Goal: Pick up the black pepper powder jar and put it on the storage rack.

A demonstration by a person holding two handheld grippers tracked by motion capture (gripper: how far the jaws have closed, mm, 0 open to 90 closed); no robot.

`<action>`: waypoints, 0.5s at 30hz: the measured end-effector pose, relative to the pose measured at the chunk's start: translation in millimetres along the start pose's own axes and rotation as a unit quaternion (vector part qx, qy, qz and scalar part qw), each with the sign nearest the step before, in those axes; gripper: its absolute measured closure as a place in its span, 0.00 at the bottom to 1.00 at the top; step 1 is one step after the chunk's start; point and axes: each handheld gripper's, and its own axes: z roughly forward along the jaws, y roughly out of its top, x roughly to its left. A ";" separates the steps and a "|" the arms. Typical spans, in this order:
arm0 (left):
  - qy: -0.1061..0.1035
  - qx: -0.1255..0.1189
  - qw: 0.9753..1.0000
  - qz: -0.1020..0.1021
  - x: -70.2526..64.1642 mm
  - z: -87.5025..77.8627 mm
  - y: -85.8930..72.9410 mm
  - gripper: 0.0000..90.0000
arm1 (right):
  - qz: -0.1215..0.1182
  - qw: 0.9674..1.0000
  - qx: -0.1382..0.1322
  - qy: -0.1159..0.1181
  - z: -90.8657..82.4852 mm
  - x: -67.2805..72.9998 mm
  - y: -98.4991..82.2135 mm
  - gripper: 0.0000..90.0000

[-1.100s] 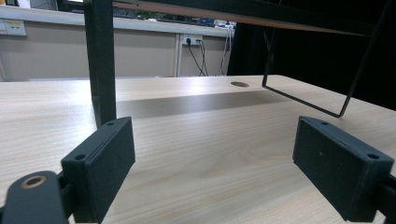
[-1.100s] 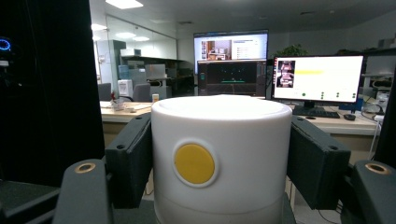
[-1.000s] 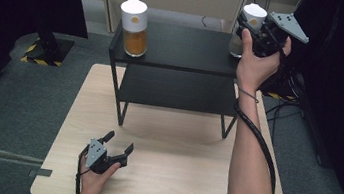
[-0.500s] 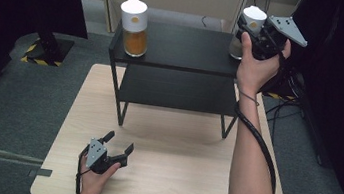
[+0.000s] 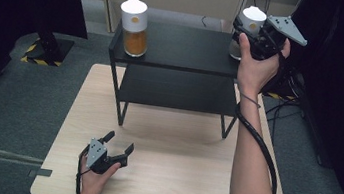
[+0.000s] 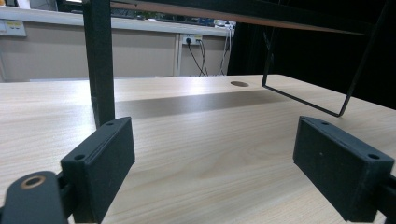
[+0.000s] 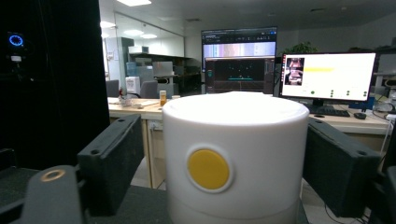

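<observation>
Even overhead light, dark surroundings, soft focus, glaring lids

— Room on the black shelf (image 5: 181, 48)?
— Wide bare top between the orange-filled jar (image 5: 134, 21) and the white-lidded jar (image 5: 251, 24) at the right end.
— Lower down?
— Wooden table (image 5: 189, 180) bare in front; shelf legs (image 6: 100, 60) fence the back.

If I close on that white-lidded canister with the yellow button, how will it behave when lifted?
The white-lidded round canister probably stays rigid, with hard, smooth walls that may slip. The right tongs have just been opening and flank its lid without touching. Gripped by the lid, that could pull off.
</observation>
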 end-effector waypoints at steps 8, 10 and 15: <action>0.000 0.000 1.000 0.000 -0.4 0.2 -0.1 0.14 | 0.007 1.000 0.005 -0.002 -6.9 -0.1 2.3 0.15; 0.000 0.000 1.000 0.000 -0.4 0.3 -0.1 0.14 | 0.007 1.000 0.004 -0.002 -8.8 0.0 3.1 0.15; -0.001 0.000 1.000 0.002 -0.8 0.4 -0.2 0.14 | 0.003 1.000 0.004 -0.007 -18.3 2.0 7.0 0.14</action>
